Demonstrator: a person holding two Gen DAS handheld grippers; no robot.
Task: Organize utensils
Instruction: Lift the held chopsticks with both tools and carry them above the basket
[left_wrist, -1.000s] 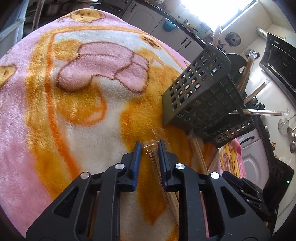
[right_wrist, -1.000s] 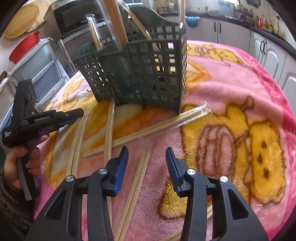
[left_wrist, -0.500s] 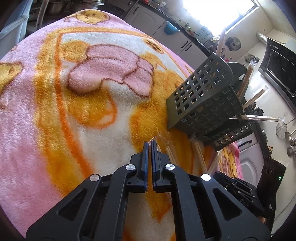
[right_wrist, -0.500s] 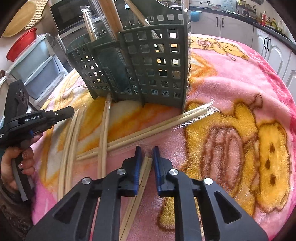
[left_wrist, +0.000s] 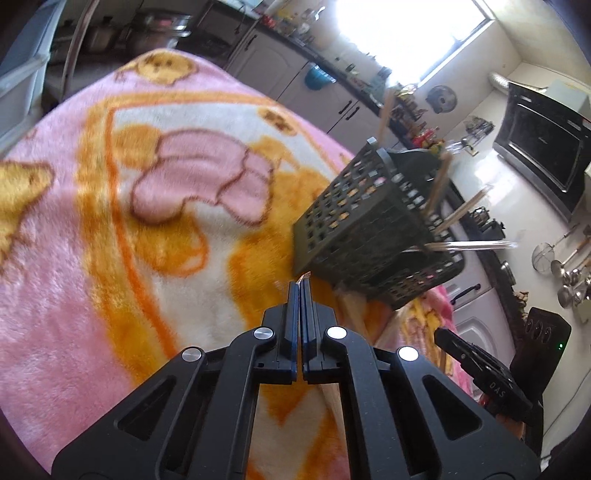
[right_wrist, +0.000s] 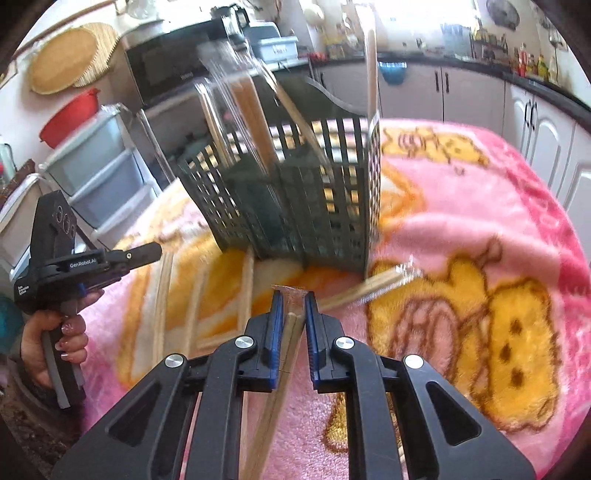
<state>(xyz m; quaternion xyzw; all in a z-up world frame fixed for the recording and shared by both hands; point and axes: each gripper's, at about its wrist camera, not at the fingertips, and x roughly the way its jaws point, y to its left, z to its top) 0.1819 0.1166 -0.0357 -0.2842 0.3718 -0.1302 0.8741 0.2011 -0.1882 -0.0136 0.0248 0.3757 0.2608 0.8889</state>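
My left gripper (left_wrist: 299, 286) is shut on the clear wrapper of a chopstick pair; only the wrapper tip (left_wrist: 305, 276) shows past its pads. My right gripper (right_wrist: 291, 295) is shut on another wrapped chopstick pair (right_wrist: 286, 332), which hangs down and back between the fingers, lifted off the blanket. The dark green slotted utensil basket (right_wrist: 295, 206) (left_wrist: 354, 236) stands just beyond both grippers with several chopsticks upright in it. In the right wrist view the left gripper (right_wrist: 147, 253) is at the left, held by a hand (right_wrist: 55, 343).
A pink and orange fleece blanket (right_wrist: 461, 229) covers the table. Loose chopsticks (right_wrist: 162, 295) and one wrapped pair (right_wrist: 373, 286) lie on it by the basket's foot. Plastic drawers (right_wrist: 99, 173), a microwave (right_wrist: 162, 70) and kitchen cabinets (right_wrist: 543, 136) stand around the table.
Both grippers have shut on their wrapped chopsticks and risen off the blanket. The basket now sits lower and farther off in both views.
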